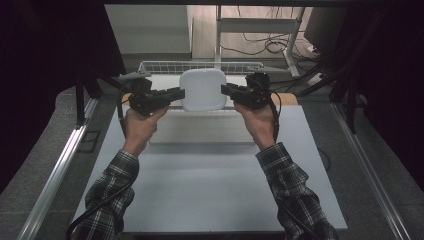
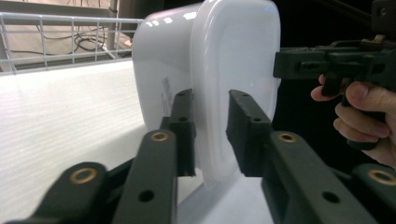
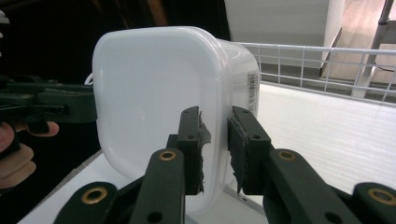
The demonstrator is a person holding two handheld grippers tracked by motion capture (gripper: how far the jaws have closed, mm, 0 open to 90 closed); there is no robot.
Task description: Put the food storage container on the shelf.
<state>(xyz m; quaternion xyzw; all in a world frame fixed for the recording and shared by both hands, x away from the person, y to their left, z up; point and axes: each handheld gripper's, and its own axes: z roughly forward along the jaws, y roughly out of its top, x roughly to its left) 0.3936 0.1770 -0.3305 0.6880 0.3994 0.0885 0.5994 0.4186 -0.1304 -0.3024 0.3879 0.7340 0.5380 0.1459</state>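
A white, rounded-square plastic container with its lid on hangs between my two grippers, over the near edge of a wire basket. My left gripper comes in from the left and my right gripper from the right, both level and pointing at each other. In the left gripper view the jaws straddle the container's rim, one pad on the body side and one on the lid side. In the right gripper view the jaws clamp the opposite rim the same way, close to a barcode label.
The wire basket has a white ribbed liner and stands at the far end of the white table top. Metal rails run along both table sides. A desk frame and loose cables lie on the floor beyond.
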